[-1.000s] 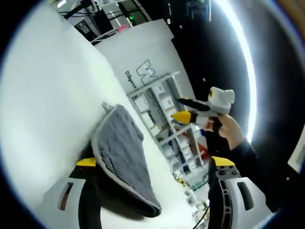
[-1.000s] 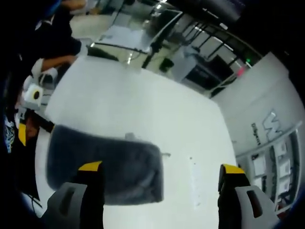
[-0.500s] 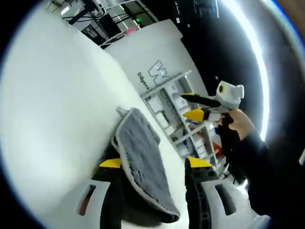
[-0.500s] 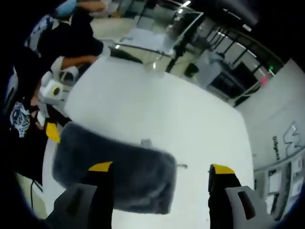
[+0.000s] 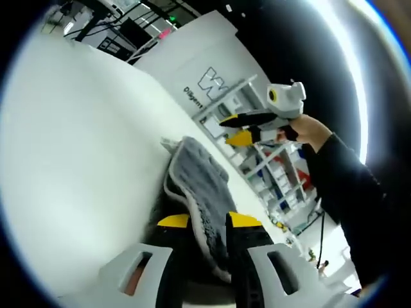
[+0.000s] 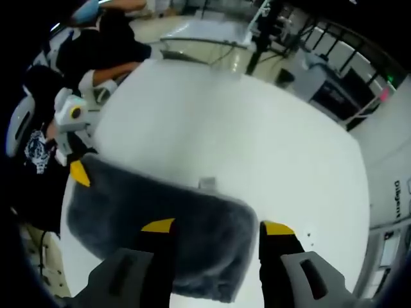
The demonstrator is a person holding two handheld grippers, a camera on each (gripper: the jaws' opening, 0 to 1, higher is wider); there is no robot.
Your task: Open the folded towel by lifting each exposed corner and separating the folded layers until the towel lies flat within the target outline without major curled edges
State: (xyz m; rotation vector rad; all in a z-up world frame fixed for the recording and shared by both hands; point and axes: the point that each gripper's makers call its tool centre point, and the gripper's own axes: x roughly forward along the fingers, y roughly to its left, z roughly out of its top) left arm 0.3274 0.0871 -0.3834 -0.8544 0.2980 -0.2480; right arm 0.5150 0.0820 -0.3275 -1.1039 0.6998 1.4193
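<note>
1. Left gripper view: the left gripper [image 5: 209, 221] has its yellow-tipped jaws drawn close on the near edge of the grey towel [image 5: 199, 186], apparently pinching a layer so that it can be lifted.
2. Towel position: it lies folded on the white table [image 5: 77, 167], with a small tag at the far edge.
3. Right gripper view: the right gripper [image 6: 215, 228] stands above the towel's [image 6: 160, 218] corner, jaws partly open, holding nothing.
4. Judgement: unfolding is not yet under way; no target outline is discernible.
</note>
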